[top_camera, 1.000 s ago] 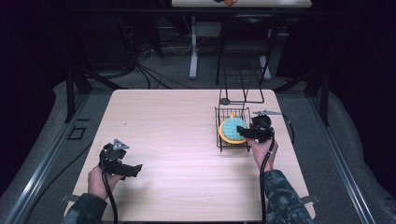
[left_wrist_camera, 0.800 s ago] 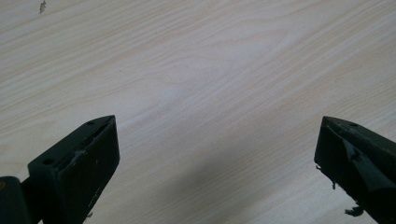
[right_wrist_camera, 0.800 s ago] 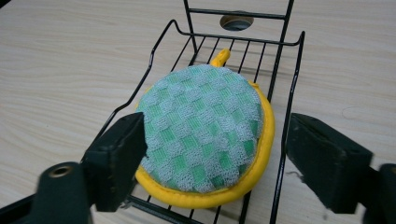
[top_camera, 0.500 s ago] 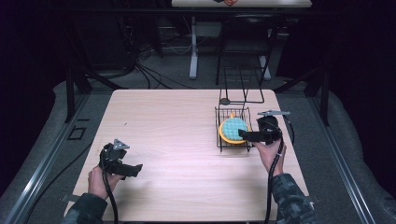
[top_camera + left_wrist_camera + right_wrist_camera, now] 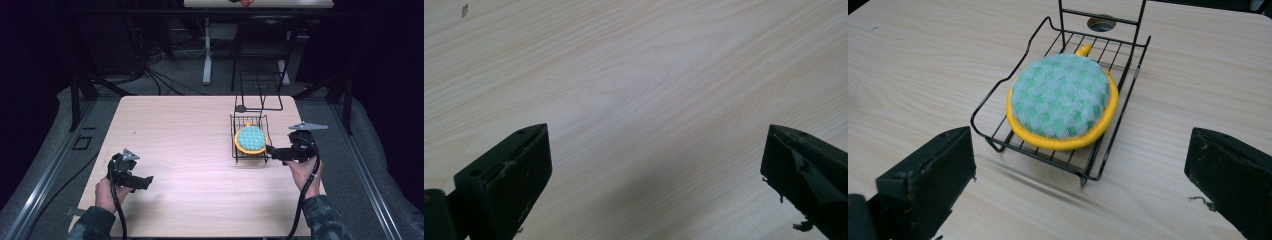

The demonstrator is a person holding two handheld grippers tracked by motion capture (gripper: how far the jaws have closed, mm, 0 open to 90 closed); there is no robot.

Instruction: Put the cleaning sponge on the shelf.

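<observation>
Right gripper (image 5: 272, 150), which I hold just off the near right edge of the black wire rack (image 5: 998, 137), has just been opening with nothing between its jaws, while the round green-and-yellow scrubbing pad (image 5: 1062, 100) lies flat in that rack on the wooden table (image 5: 190, 125).

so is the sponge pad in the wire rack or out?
In. The round sponge pad lies flat on the black wire rack, inside its raised rim.

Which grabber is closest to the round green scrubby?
The right gripper, beside the wire rack holding the round scrubber. The left gripper sits far across the table.
</observation>
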